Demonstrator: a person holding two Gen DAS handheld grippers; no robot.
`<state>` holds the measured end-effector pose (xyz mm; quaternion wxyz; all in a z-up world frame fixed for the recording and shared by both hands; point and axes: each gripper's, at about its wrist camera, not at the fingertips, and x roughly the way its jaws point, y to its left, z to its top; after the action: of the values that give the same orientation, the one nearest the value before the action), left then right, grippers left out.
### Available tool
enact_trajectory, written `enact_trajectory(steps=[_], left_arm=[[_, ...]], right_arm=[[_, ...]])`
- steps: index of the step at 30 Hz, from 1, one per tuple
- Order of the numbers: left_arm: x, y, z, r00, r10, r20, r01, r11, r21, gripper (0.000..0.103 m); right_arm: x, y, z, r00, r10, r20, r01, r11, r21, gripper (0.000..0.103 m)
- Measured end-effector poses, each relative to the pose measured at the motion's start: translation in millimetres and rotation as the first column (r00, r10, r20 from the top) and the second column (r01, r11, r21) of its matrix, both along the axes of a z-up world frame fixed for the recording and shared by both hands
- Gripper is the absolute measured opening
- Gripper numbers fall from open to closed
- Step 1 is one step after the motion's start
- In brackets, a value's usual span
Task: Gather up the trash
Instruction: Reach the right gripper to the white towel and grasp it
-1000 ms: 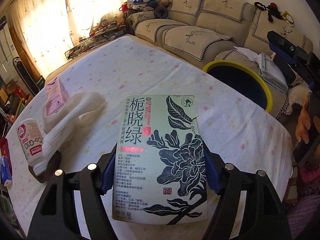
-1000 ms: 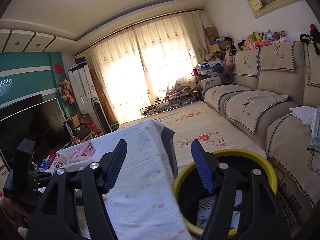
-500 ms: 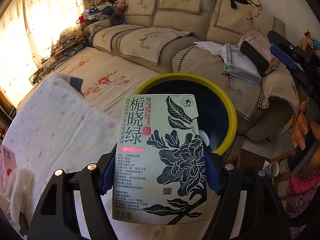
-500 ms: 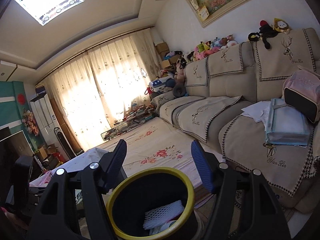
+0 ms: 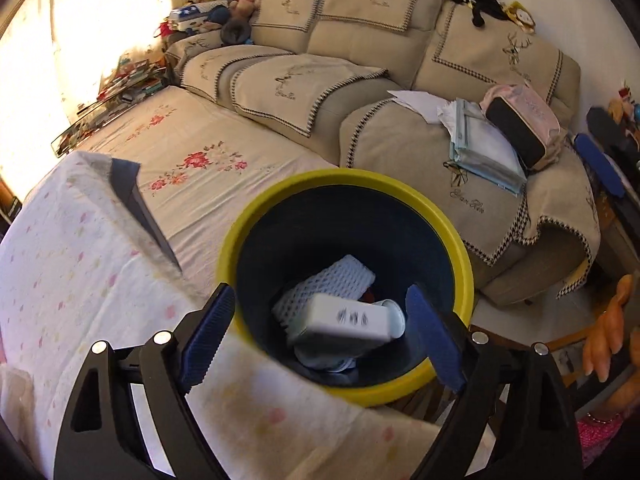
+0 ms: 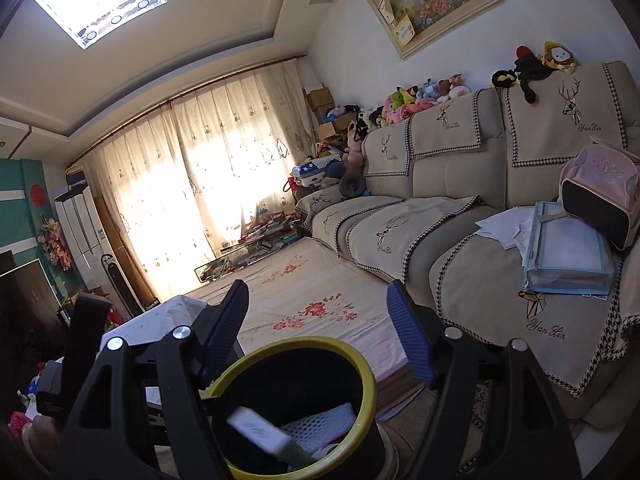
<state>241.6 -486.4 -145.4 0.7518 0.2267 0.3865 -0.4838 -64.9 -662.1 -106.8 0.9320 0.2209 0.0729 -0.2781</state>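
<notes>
Left to right. The counter (image 5: 72,280), covered by a spotted cloth, is seen at far left. The left hand-held gripper (image 5: 320,336) is held above the counter edge with jaws spread wide and nothing between them. Just beyond it the yellow-rimmed bin (image 5: 466,280) stands on the floor between counter and sofa (image 5: 352,52). The carton (image 5: 344,324) is seen inside the bin, tilted and motion-blurred, apparently mid-drop onto the white foam net (image 5: 332,280); its resting spot cannot be told. The right hand-held gripper (image 6: 316,336) is held over the far side of the bin, jaws also wide apart and empty.

Risks, judged: the bin could be knocked or tipped if either gripper is lowered, since both sit close over the rim. The cloth edge hanging beside the rim could be dragged if snagged on pull-back. The carton could lodge upright on the net and leave less room for later trash.

Counts: two grippers, one bin, one carton, one foam net, at least one other pale item under the carton (unclear). On the sofa: one pink bag (image 5: 524,128) and one stack of papers and folders (image 5: 480,144).
</notes>
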Motion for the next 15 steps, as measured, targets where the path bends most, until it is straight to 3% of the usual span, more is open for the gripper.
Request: enact_trajectory(steps=[4, 7, 10, 15], left_arm=[[15, 57, 15, 0.995, 0.103, -0.006, -0.103, 0.988, -0.114, 0.087], [31, 122, 25, 0.973, 0.231, -0.026, -0.230, 0.946, -0.229, 0.090], [42, 194, 32, 0.924, 0.383, -0.005, -0.366, 0.877, -0.312, 0.090], [52, 302, 41, 0.807, 0.588, 0.047, -0.530, 0.758, -0.380, 0.091]], right_arm=[[19, 19, 0, 0.998, 0.069, -0.004, -0.069, 0.998, 0.014, 0.068], [42, 43, 2, 0.989, 0.148, -0.016, -0.148, 0.989, -0.005, 0.068], [67, 72, 7, 0.971, 0.235, -0.033, -0.236, 0.971, -0.029, 0.070], [108, 123, 15, 0.932, 0.351, -0.088, -0.358, 0.930, -0.082, 0.071]])
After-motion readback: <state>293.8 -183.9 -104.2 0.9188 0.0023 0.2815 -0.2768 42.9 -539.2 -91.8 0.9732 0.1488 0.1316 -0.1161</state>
